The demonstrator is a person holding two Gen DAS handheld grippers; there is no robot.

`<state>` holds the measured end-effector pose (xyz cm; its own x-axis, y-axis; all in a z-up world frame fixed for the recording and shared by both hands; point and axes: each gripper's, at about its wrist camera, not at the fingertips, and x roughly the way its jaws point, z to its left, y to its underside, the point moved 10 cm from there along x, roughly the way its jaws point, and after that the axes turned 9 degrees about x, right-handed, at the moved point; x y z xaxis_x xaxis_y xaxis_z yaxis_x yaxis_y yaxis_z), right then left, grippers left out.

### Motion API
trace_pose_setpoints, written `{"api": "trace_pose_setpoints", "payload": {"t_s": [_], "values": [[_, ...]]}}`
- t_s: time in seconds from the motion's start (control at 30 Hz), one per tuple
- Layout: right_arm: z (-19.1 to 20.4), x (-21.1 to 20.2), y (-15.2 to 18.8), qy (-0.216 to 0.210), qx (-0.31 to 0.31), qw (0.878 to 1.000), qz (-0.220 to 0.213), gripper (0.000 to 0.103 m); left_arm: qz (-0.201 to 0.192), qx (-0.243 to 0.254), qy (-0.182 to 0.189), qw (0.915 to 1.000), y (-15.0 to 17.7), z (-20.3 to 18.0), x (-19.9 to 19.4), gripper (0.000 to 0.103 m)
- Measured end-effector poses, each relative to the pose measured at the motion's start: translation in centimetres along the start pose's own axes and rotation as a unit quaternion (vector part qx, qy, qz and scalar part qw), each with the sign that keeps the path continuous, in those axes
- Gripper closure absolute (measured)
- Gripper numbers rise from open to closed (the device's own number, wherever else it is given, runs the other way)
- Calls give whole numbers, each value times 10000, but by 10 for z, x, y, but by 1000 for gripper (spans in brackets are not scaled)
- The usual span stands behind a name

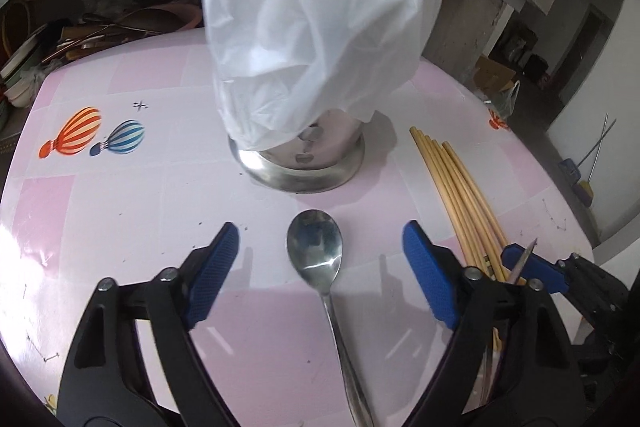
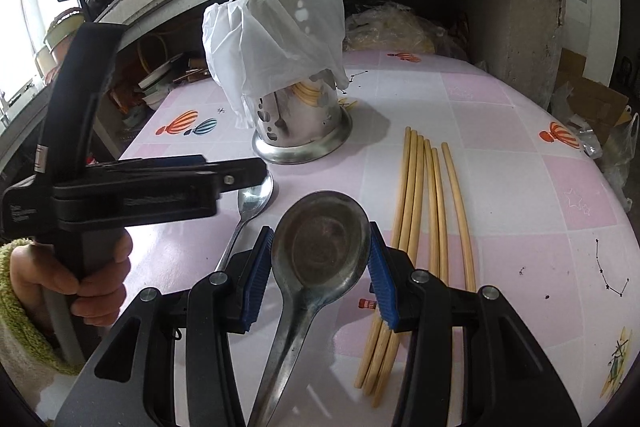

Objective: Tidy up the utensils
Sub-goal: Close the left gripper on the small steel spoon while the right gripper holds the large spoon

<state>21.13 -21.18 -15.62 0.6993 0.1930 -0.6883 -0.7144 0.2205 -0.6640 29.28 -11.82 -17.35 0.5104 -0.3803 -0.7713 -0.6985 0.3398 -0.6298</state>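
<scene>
Left gripper [image 1: 320, 251] hangs over the pink checked tablecloth [image 1: 120, 195], jaws spread wide. A steel spoon [image 1: 316, 251] lies flat on the cloth between the blue pads [image 1: 216, 267], bowl pointing away toward the holder, handle running back under the gripper. Pads stand clear of the spoon on both sides, no contact, nothing held.

Right gripper [image 2: 320, 259] is clamped on a big dull metal ladle-type spoon [image 2: 320, 243]: both blue pads [image 2: 256, 279] press the edges of its bowl, handle trailing back down between the arms. Jaws about half spread, set by the bowl's width. In the left wrist view only the tip of the right gripper shows at the far right edge, with a sliver of metal in it.

Steel utensil holder [image 2: 300, 127] with punched holes stands upright on the cloth beyond both grippers, a white plastic bag [image 2: 276, 47] draped over its top. Pale rounded items poke out above the bag; can't tell what they are.

Bundle of bamboo chopsticks [image 2: 424, 211] lies loose on the cloth to the right of the holder, roughly parallel, one stick slightly apart from the rest.

In the right wrist view, a hand [image 2: 96, 279] with a green fuzzy cuff grips the left tool's handle. Clutter sits under a shelf behind the table.
</scene>
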Motion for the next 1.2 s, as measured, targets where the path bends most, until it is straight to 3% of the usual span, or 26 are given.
{"api": "trace_pose_setpoints", "payload": {"t_s": [0.33, 0.97, 1.2], "values": [[-4, 1, -2, -37, 38, 10000, 2, 58, 283, 272, -256, 9989, 6, -5, 21, 48], [-11, 2, -6, -77, 168, 9998, -11, 58, 451, 411, -744, 9954, 8, -8, 38, 63], [-12, 3, -6, -89, 186, 9998, 1, 58, 418, 391, -735, 9957, 7, -5, 39, 68]]}}
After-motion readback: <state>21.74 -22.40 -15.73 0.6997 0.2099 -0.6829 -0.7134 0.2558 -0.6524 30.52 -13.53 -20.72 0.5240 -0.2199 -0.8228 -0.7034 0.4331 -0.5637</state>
